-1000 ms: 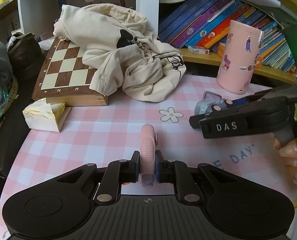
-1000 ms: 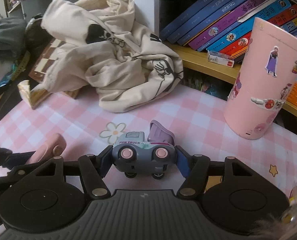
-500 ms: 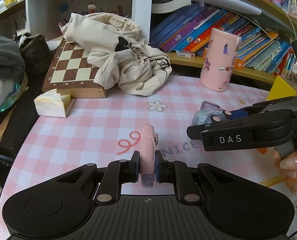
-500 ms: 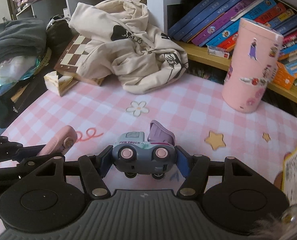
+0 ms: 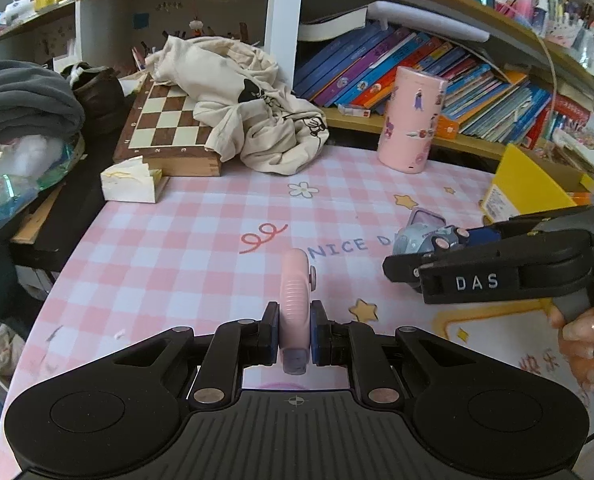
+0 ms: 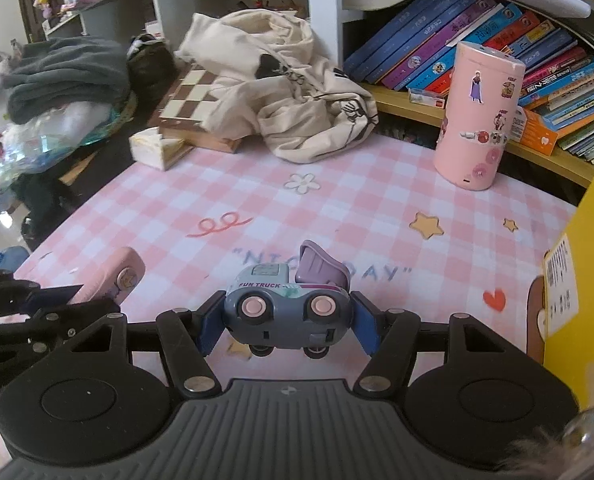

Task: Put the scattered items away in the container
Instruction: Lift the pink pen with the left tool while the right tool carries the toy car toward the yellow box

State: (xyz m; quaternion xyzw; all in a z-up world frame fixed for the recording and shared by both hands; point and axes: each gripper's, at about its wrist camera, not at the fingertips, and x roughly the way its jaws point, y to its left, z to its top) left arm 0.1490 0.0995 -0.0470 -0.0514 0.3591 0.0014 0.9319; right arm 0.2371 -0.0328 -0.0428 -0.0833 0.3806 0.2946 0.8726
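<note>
My left gripper [image 5: 294, 330] is shut on a flat pink gadget [image 5: 295, 298] held on edge above the pink checked mat. That same pink gadget [image 6: 115, 276] shows at the lower left of the right wrist view, with the left gripper's fingers [image 6: 53, 300] around it. My right gripper [image 6: 287, 320] is shut on a grey-blue toy truck [image 6: 287, 306] with a raised purple bed, lifted off the mat. In the left wrist view the toy truck [image 5: 425, 238] sits in the right gripper [image 5: 429, 256], held by a hand [image 5: 585, 332]. A yellow box [image 5: 533, 188] stands at the right edge.
A pink sticker-covered cylinder [image 6: 479, 120] stands at the back right by the shelf of books [image 6: 497, 40]. A cream garment [image 6: 289, 92] lies over a chessboard [image 5: 165, 128], with a small white box [image 5: 131, 180] beside it. Grey clothes [image 6: 65, 72] are piled at left.
Both grippers have drawn back from the shelf and risen a little, each keeping its toy. The cylinder and garment now look farther off, and the yellow box has come into view at right.
</note>
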